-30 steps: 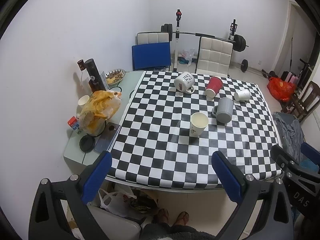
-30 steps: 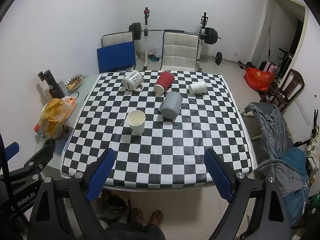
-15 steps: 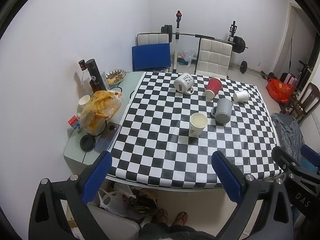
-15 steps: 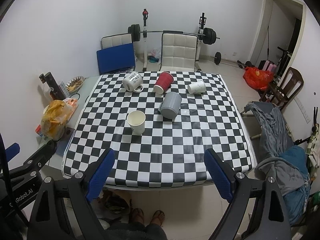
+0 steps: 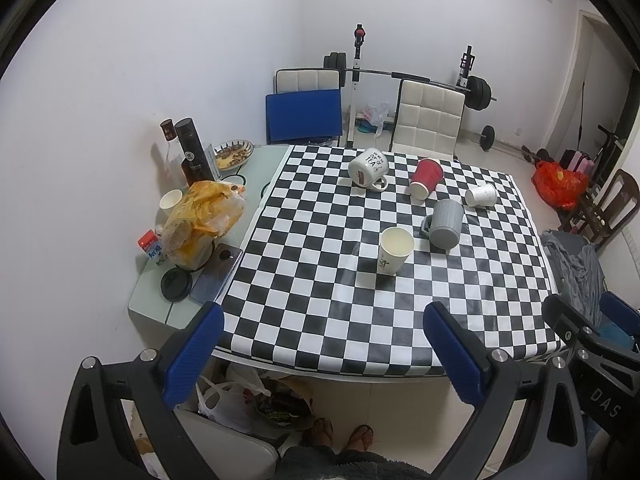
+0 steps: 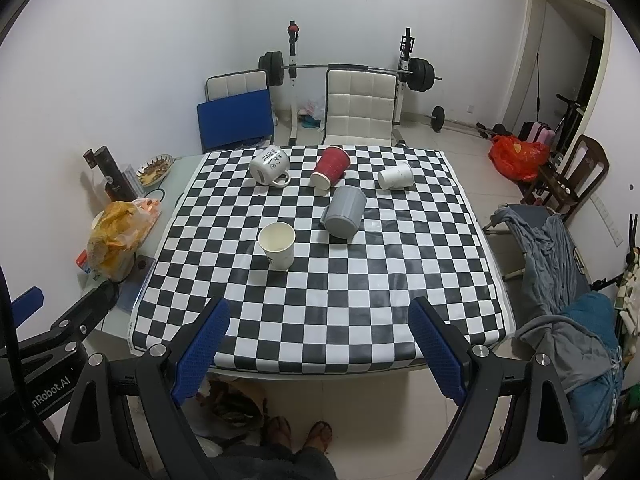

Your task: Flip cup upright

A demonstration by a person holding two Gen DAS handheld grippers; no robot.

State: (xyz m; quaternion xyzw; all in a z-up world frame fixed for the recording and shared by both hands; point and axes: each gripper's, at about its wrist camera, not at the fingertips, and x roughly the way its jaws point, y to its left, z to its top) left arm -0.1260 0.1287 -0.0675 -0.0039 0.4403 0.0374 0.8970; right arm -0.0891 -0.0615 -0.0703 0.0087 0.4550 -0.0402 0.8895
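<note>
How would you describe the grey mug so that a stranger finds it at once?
Look at the checkered table, near its middle. Just behind and to the right of the upright paper cup lies the grey mug, tipped over. It is the only grey, ribbed one, and has a handle; the red cup and the white mug lie farther back.

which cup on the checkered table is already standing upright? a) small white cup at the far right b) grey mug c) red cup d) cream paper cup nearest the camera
d: the cream paper cup stands with its open mouth facing up, while the red cup, the grey mug and the small white cup all lie on their sides.
</note>
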